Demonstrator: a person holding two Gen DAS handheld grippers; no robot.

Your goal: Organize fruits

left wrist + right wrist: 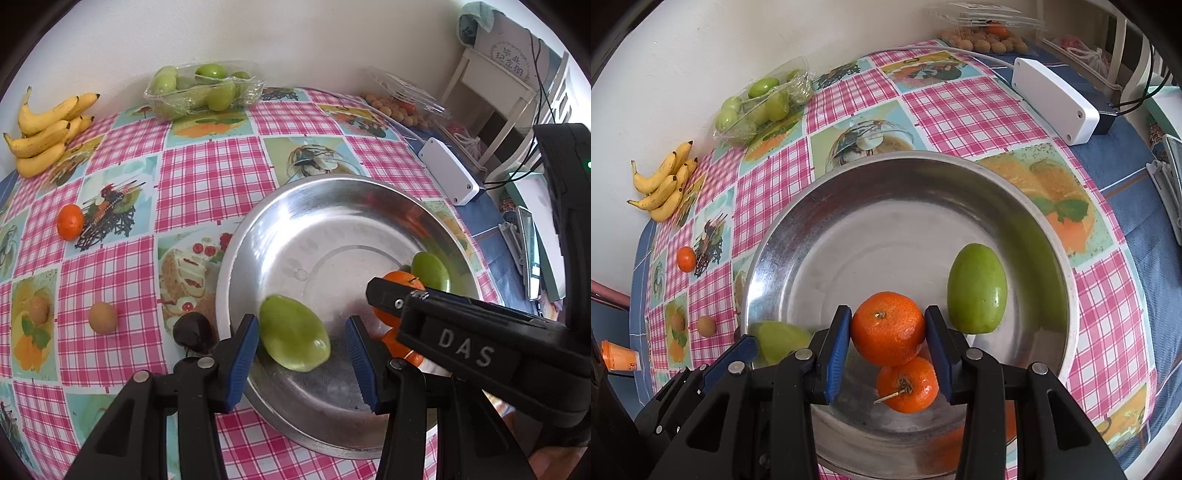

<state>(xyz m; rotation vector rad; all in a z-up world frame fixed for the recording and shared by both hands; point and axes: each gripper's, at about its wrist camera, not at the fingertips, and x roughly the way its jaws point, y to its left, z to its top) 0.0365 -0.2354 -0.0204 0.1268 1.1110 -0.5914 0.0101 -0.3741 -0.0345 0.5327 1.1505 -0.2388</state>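
Observation:
A steel bowl (280, 221) (798, 229) sits on the checked tablecloth. My left gripper (301, 354) is open over the bowl, its blue pads on either side of a green fruit (293, 338), which looks blurred and apart from the right pad. My right gripper (888, 334) is shut on a tangerine (888, 326) held low over the bowl. A second tangerine (908, 384) lies under it. Another green fruit (977, 288) (430, 271) lies in the bowl to the right.
On the cloth lie a loose tangerine (70, 221), a brown fruit (102, 317), a dark fruit (194, 332), bananas (48, 133) and a clear tray of green fruits (203, 88). A white box (448, 170) and a tray of small fruits (399, 107) sit at the back right.

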